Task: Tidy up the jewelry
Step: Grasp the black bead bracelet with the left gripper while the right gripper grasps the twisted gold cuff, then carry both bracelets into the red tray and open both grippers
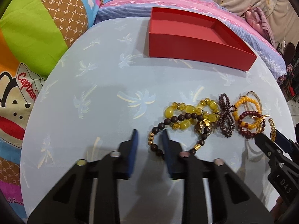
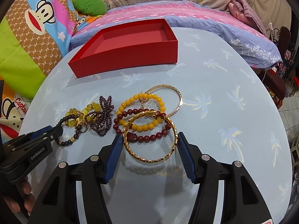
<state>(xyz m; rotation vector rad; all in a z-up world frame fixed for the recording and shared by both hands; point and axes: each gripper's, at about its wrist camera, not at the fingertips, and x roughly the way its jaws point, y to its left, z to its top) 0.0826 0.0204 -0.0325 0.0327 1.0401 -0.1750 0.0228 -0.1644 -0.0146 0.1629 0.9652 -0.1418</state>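
My left fingers (image 1: 133,145) closing around dark wooden bead bracelet (image 1: 160,125) at lower centre; cannot tell if pads are pressing yet. Right gripper (image 2: 148,140) bracketing gold bangle (image 2: 149,136), pads touching its rim, bangle lying on tablecloth (image 2: 214,74). Red box (image 2: 130,56) sitting empty, upper left. Pickup step under way, I judge. Next: firm grips, lifting clear of tangled pile, carrying to box.

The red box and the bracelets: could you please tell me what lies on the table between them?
Nothing: in both wrist views, the tablecloth between the red box and the bracelets is bare.
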